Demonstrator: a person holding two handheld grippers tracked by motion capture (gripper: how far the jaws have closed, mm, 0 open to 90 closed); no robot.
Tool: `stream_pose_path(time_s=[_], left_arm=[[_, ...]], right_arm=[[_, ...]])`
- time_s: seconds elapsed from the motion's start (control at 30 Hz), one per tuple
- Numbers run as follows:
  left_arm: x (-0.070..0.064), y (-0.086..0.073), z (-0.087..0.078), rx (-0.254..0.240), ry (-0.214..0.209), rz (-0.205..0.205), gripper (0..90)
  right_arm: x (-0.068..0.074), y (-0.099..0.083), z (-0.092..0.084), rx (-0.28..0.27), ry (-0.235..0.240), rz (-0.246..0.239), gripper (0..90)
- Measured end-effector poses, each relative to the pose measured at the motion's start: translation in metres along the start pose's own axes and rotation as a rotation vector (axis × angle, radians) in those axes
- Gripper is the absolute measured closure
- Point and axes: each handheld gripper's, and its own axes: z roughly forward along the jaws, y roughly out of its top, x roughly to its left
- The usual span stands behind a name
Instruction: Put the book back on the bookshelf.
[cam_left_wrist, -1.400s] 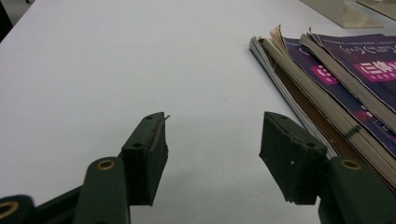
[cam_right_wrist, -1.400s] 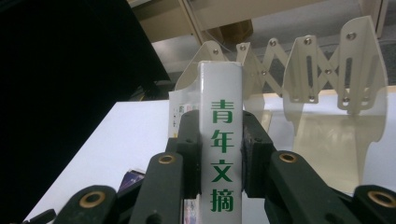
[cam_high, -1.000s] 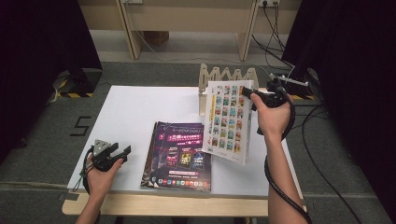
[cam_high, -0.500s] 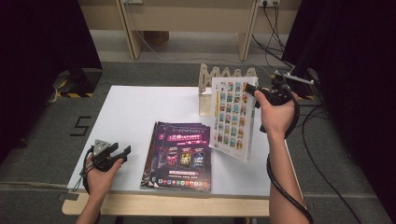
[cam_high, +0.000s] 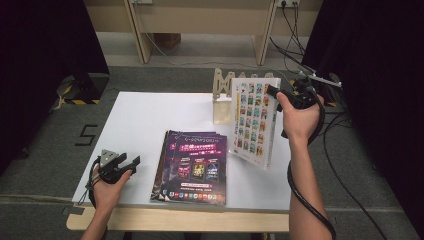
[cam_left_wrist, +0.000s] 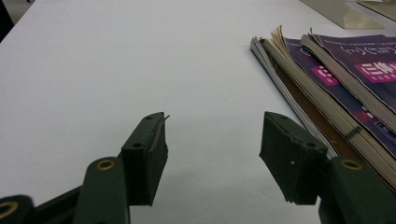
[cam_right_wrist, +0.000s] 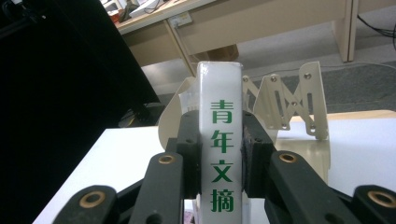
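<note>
We take the wooden rack (cam_high: 225, 95) at the table's far edge as our landmark. Just in front of it and a little to its right, our right gripper (cam_high: 276, 93) has its jaws clamped on the spine of a thick white magazine (cam_high: 254, 122), pads pressing both sides of the green lettering in the right gripper view (cam_right_wrist: 219, 154). We hold it by the spine, upright and slightly tilted with its cover facing us, so it can slide edge-first into one of the rack's slots. Nearer to us than the rack, a stack of purple-covered magazines (cam_high: 192, 167) lies flat on the white table (cam_high: 145, 120), likely waiting its turn. Our left gripper (cam_high: 122, 165) rests left of that stack, jaws apart and empty, clear of the work.
</note>
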Motion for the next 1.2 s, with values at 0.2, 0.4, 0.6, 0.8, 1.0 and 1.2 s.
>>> stream_pose_path(time_s=[0.2, 0.4, 0.6, 0.8, 1.0, 1.2], left_arm=[[0.0, 0.0, 0.0, 0.001, 0.002, 0.005, 40.2], [0.0, 0.0, 0.0, -0.001, 0.0, -0.002, 40.3], [-0.001, 0.0, 0.0, 0.005, 0.002, 0.004, 40.4], [0.0, 0.0, 0.001, 0.008, 0.002, 0.003, 40.3], [0.0, 0.0, 0.001, 0.007, 0.0, 0.003, 40.3], [-0.001, 0.0, 0.001, 0.006, 0.001, 0.004, 40.3]], right_arm=[[-0.003, 0.006, -0.001, -0.016, -0.011, 0.005, 74.3], [-0.004, 0.009, -0.002, -0.028, -0.023, 0.009, 74.3], [-0.008, 0.012, -0.002, -0.034, -0.032, 0.016, 74.3], [-0.007, 0.017, 0.0, -0.039, -0.033, 0.011, 74.3], [-0.006, 0.023, 0.002, -0.053, -0.035, 0.005, 74.4], [-0.006, 0.026, 0.003, -0.059, -0.036, 0.013, 74.4]])
